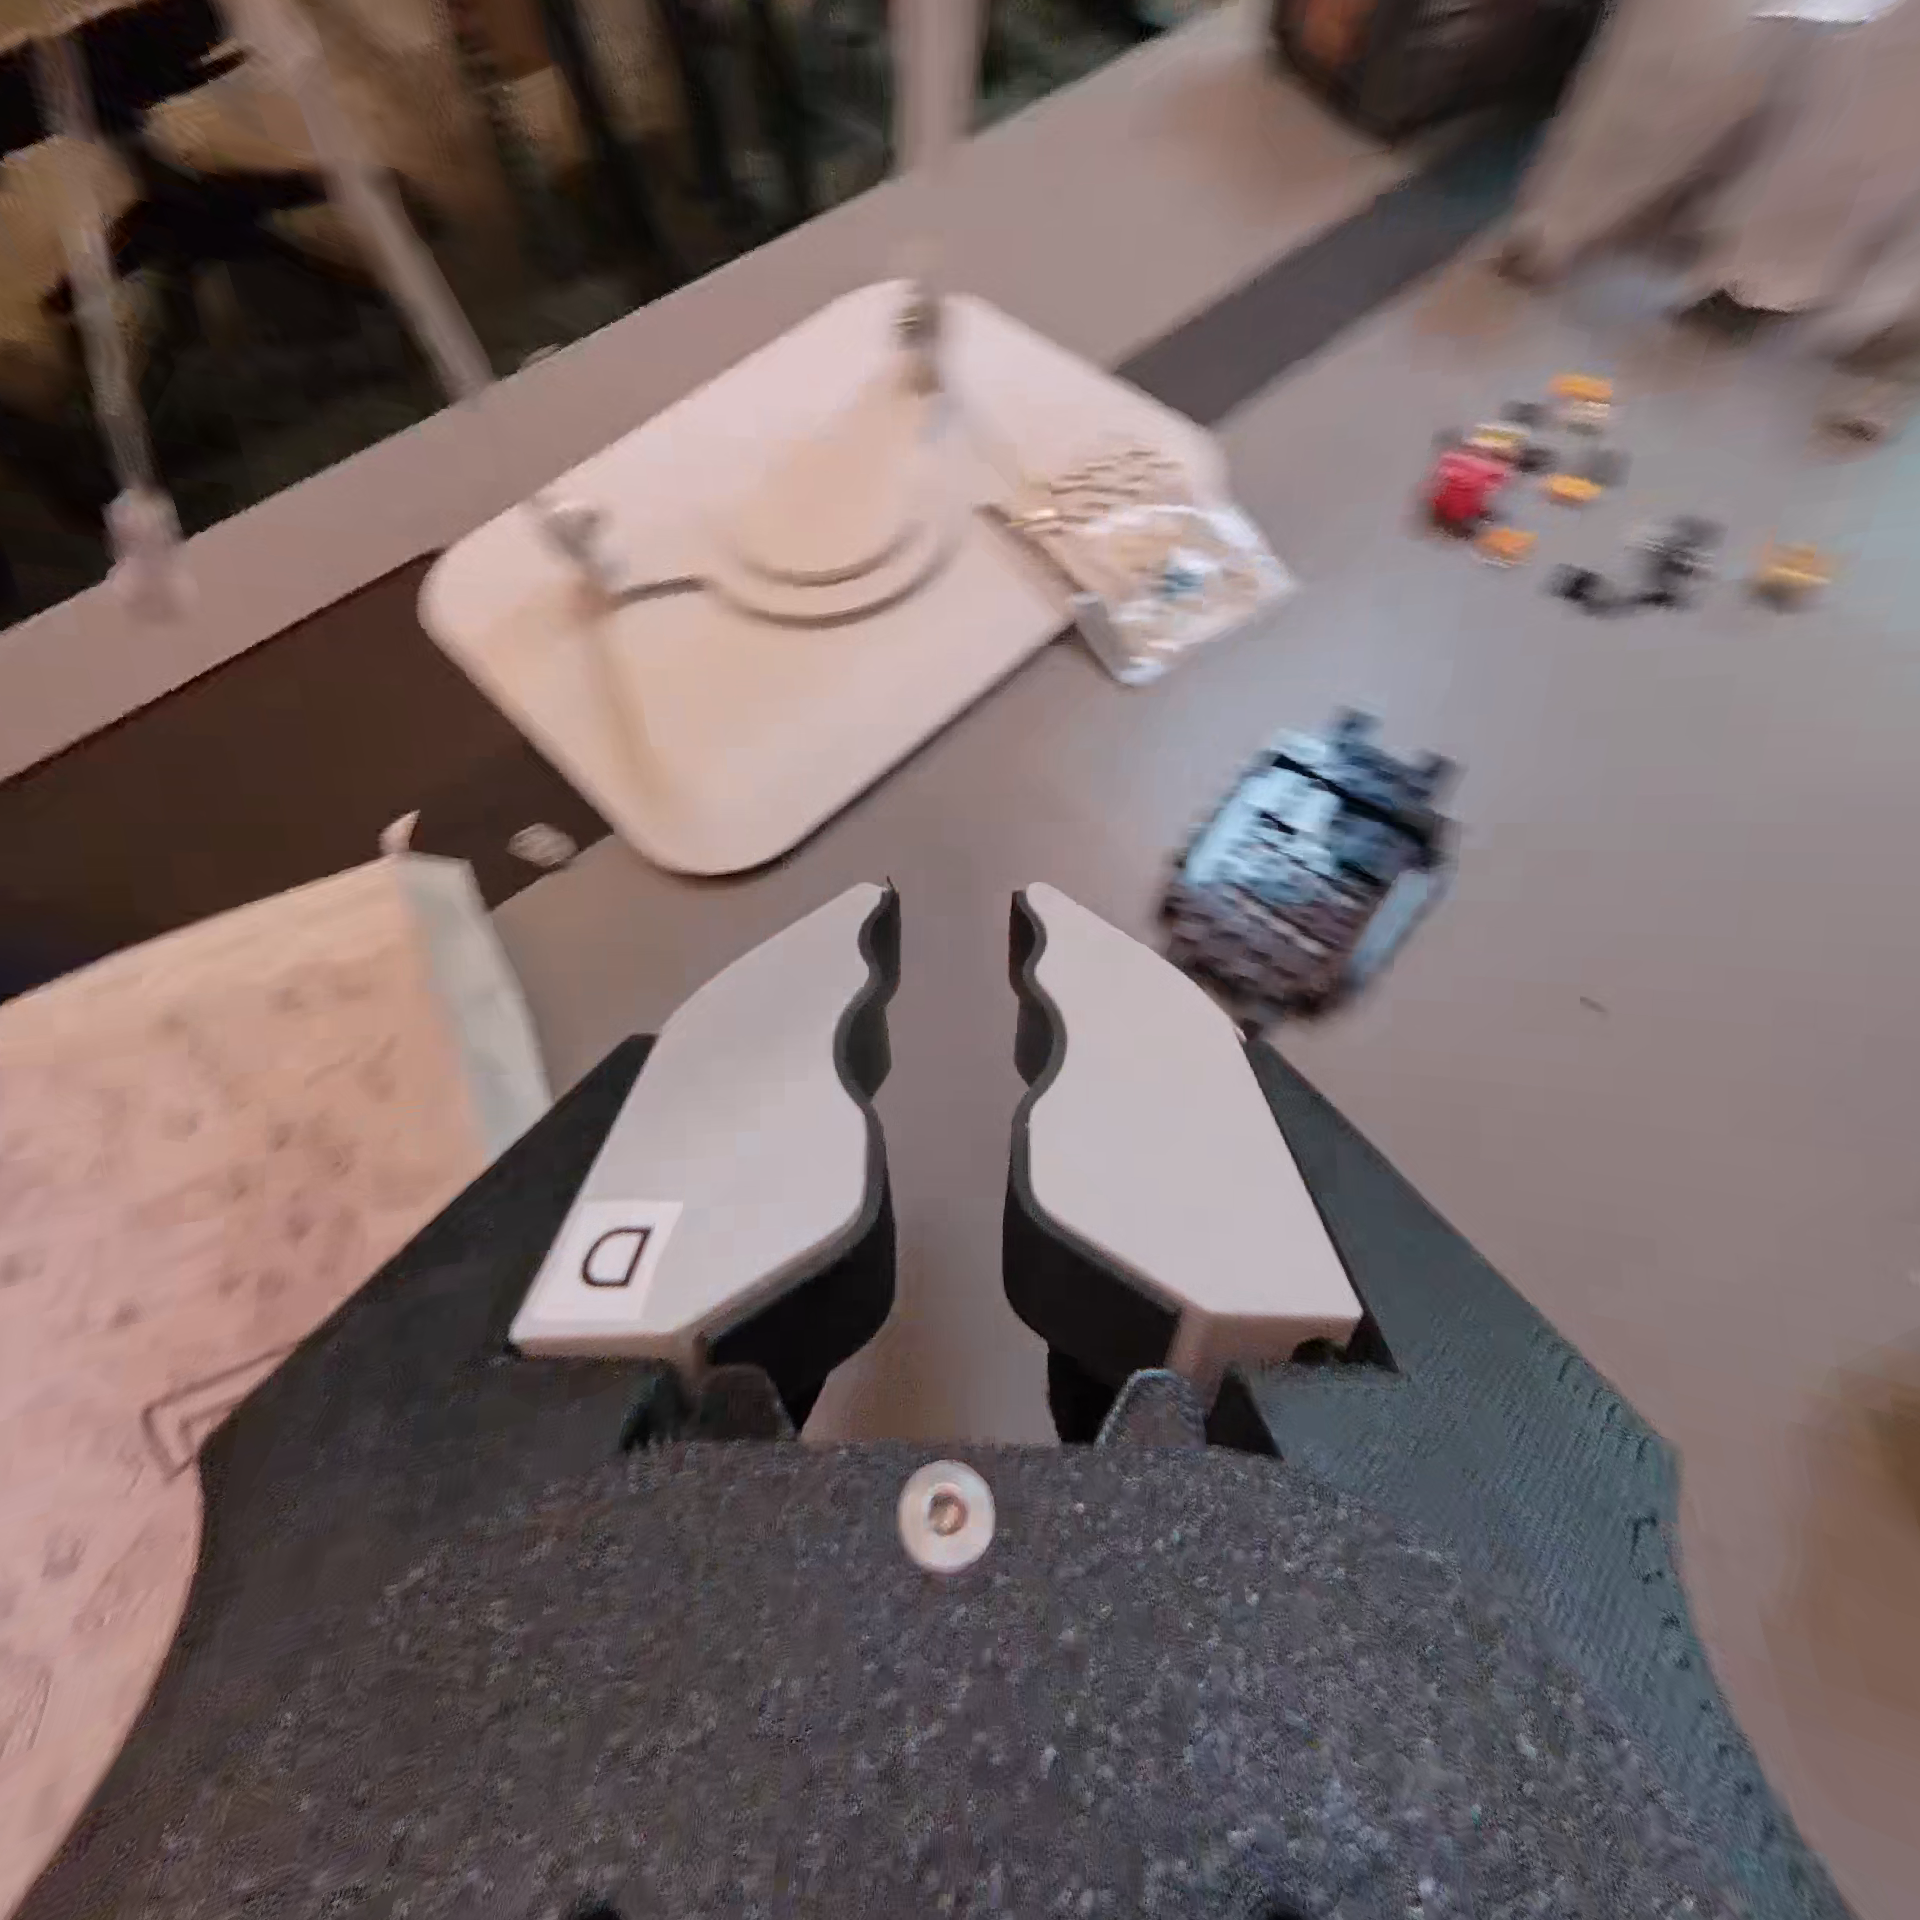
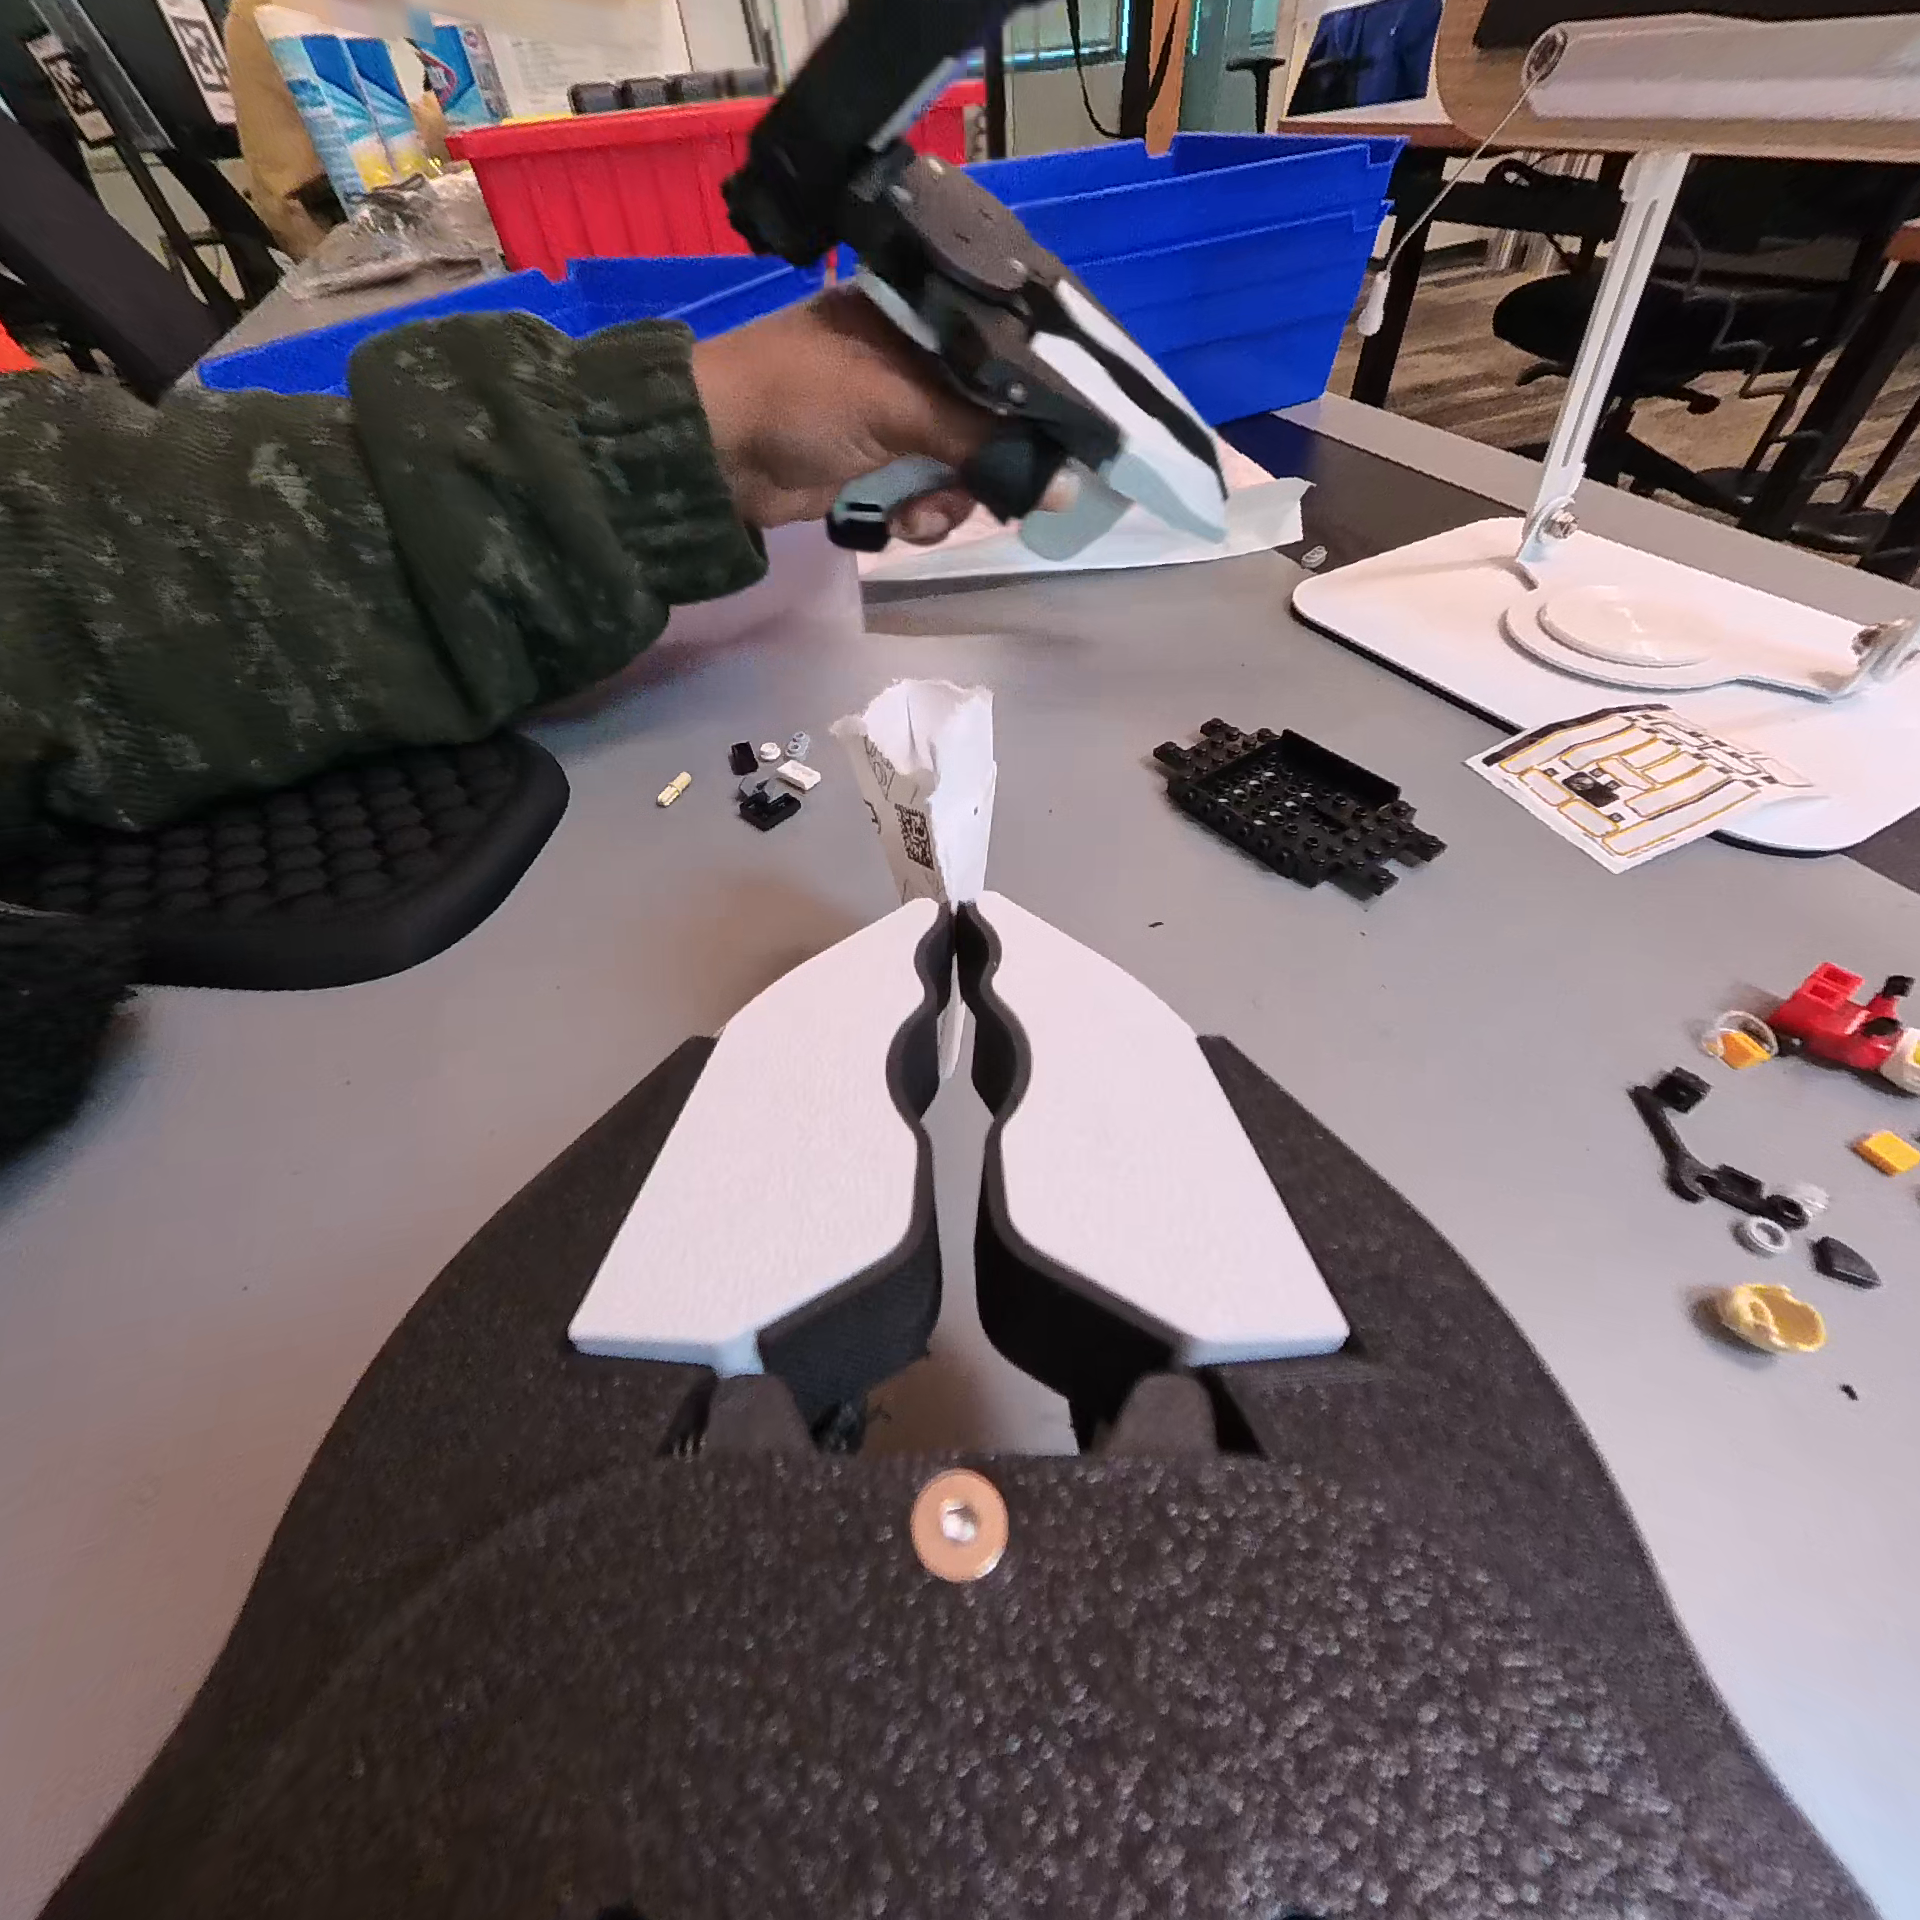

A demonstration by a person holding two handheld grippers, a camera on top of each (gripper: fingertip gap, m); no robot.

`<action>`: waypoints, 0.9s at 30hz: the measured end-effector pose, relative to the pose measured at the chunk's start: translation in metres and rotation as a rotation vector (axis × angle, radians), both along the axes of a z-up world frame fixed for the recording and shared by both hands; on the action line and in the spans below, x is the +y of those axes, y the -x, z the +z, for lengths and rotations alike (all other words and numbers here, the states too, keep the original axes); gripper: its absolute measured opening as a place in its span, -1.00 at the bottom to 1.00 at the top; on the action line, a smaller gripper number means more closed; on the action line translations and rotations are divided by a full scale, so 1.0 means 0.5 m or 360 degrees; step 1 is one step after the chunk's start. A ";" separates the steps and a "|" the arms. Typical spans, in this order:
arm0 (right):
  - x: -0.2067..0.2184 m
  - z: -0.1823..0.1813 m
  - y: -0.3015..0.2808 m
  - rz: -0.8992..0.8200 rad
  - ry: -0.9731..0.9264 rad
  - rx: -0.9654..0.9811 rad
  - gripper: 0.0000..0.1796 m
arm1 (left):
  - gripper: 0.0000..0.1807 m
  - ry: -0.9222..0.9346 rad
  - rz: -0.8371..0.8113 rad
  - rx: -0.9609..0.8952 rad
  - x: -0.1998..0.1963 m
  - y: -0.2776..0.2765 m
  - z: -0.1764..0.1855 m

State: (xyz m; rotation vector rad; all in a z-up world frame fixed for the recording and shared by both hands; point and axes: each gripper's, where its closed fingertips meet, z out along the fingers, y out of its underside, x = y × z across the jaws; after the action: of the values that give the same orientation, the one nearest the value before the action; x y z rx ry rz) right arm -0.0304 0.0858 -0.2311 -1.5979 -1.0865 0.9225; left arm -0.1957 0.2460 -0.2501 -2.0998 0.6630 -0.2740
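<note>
- The right gripper (image 2: 954, 914) pinches a torn white paper scrap (image 2: 925, 790) upright above the grey table (image 2: 416, 1091).
- The left gripper (image 1: 954, 914), fingers spread and empty, hovers near a black brick plate (image 1: 1304, 862) (blurred).
- Small loose bricks (image 2: 774, 774) lie beyond the scrap.

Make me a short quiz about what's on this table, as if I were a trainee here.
1. True or false: the right tool is shut on a torn paper packet.
2. Is the left tool open or shut?
3. What lies nearest the white lamp base: A) black brick plate, B) red toy piece, C) yellow curved piece?

Key: 1 true; 2 open, holding nothing; 3 A.
</note>
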 end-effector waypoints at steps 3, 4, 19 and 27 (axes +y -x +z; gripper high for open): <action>-0.002 0.000 0.001 0.0007 0.0003 -0.0003 -1.00 | -0.79 0.0057 0.0394 0.0069 0.070 0.076 -0.037; -0.002 -0.001 0.001 0.0009 0.0007 -0.0005 -1.00 | -0.80 0.0090 0.0486 0.0054 0.089 0.096 -0.049; 0.003 -0.002 -0.005 0.0016 0.0044 -0.0004 -1.00 | -0.79 0.0229 0.0800 0.0046 0.224 0.147 -0.113; 0.002 -0.005 -0.006 0.0027 0.0057 -0.0016 -1.00 | -0.89 0.0379 0.0802 -0.0097 0.226 0.145 -0.121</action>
State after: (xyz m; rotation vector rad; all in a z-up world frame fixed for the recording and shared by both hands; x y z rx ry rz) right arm -0.0275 0.0869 -0.2334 -1.6263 -1.0977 0.9513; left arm -0.2681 0.3591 -0.3105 -2.3928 0.0518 -0.1350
